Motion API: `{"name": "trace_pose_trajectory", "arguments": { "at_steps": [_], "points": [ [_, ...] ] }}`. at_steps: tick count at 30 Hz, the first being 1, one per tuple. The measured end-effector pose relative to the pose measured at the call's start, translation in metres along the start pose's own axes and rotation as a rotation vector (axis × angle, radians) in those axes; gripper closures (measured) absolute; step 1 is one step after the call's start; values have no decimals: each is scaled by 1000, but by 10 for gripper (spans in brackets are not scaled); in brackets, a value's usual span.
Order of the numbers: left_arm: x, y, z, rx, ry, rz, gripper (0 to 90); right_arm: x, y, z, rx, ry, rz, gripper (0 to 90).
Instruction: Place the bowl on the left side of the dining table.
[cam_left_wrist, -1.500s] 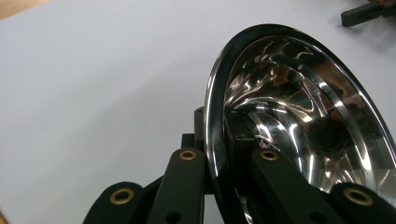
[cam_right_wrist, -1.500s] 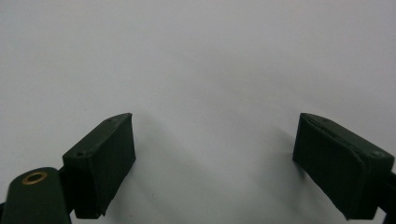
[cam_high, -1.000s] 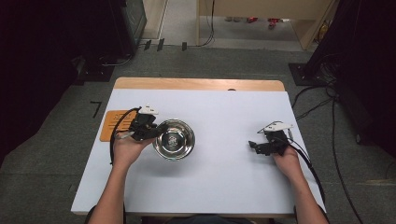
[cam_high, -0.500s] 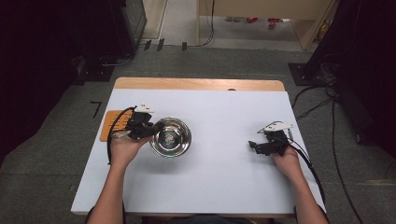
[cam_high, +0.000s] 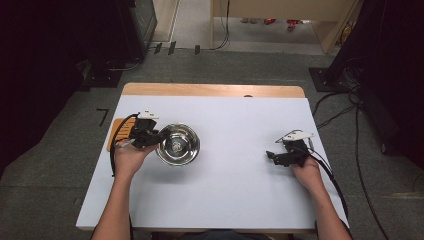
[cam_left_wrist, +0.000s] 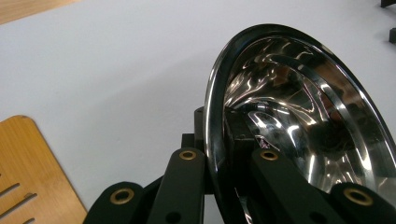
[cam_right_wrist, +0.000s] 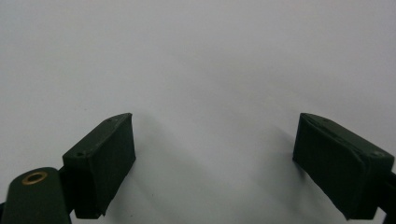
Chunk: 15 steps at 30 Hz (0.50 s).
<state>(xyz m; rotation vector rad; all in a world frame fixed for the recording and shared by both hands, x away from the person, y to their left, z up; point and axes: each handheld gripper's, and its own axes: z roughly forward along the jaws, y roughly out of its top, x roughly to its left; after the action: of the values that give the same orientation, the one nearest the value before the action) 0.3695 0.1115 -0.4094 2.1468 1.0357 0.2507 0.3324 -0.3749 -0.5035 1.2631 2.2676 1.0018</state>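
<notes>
A shiny steel bowl sits left of the table's middle, and my left gripper is shut on its left rim. In the left gripper view the bowl rises tilted between the black jaws, one pad outside and one inside the rim, midway at my left gripper. My right gripper rests at the right side of the white table, pointing left. In the right gripper view its jaws stand wide apart, my right gripper open with bare table between the pads.
An orange slotted wooden board lies at the table's left edge, just behind my left hand; it also appears as a wooden board in the left gripper view. A wooden strip runs along the far edge. Cables trail from both grippers.
My left gripper and the bowl have shifted slightly to the left. The right hand has not moved.
</notes>
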Motion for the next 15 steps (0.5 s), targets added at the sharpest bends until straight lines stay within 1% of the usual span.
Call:
{"name": "trace_pose_trajectory", "arguments": {
  "at_steps": [4, 11, 15],
  "points": [
    [3, -1, -1, -7, 6, -10, 875, 0, 0, 0, 0, 0, 0, 124],
    [8, -3, -3, -2, 21, -21, 874, 0, 0, 0, 0, 0, 0, 124],
    [12, -4, -3, 2, 16, -32, 874, 0, 0, 0, 0, 0, 0, 124]
  ]
}}
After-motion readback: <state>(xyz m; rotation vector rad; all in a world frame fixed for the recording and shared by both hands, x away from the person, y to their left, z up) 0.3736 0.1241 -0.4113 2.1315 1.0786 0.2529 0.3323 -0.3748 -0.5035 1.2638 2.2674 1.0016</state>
